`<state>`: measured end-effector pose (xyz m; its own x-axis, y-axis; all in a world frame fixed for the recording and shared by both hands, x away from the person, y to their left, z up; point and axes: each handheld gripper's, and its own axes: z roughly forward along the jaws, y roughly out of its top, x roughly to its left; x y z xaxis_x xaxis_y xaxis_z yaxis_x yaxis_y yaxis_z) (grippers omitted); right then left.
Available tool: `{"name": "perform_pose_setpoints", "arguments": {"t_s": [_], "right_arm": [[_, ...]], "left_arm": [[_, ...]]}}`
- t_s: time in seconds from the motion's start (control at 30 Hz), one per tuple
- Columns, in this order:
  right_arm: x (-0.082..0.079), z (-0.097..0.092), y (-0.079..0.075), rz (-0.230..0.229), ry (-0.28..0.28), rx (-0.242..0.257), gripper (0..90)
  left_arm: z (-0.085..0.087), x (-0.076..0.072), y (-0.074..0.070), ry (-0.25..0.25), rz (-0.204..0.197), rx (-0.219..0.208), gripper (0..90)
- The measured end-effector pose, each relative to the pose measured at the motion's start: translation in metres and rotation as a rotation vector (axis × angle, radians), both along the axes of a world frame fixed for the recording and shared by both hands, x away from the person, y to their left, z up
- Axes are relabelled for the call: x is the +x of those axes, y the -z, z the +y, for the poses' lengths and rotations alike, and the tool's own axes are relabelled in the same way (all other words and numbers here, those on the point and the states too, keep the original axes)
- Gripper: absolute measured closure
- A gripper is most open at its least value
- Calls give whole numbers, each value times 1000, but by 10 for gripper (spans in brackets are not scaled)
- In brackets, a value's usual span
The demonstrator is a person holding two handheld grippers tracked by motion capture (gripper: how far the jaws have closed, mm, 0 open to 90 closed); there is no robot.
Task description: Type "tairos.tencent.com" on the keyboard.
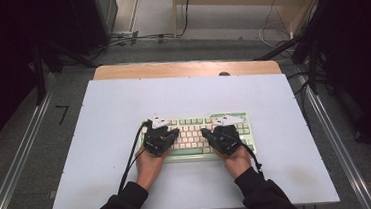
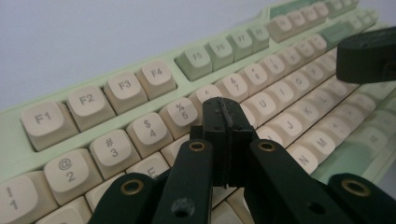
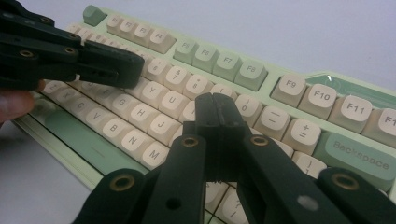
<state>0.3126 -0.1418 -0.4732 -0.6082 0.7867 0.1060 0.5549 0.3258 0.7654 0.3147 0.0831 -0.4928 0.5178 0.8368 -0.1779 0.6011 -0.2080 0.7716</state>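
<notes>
Both grippers (image 1: 175,133) (image 1: 206,131) closed over keyboard (image 1: 195,121)

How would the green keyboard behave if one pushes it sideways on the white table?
The keyboard looks rigid and flat, so it would probably slide, not tip. The white table seems smooth, so it may slip easily. Its keys would likely sink if pressed.

One keyboard (image 1: 196,136), two grippers: left gripper (image 1: 175,133), right gripper (image 1: 204,132); one table (image 1: 102,156).
</notes>
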Motion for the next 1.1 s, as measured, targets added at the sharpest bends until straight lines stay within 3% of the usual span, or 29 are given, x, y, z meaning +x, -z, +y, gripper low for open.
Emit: {"name": "perform_pose_setpoints", "arguments": {"t_s": [0.1,0.23,0.5,1.1], "right_arm": [[0,0,0,-1,-4,-2,873],[0,0,0,-4,-4,2,873],[-1,-1,-1,-5,-4,4,873],[-2,0,-2,-5,-9,3,873]], "left_arm": [[0,-1,-2,-4,-8,1,900],[5,-5,-10,-20,-42,-32,900],[19,-7,-14,-54,-48,-41,900],[33,-8,-7,-85,-24,-17,900]]}}
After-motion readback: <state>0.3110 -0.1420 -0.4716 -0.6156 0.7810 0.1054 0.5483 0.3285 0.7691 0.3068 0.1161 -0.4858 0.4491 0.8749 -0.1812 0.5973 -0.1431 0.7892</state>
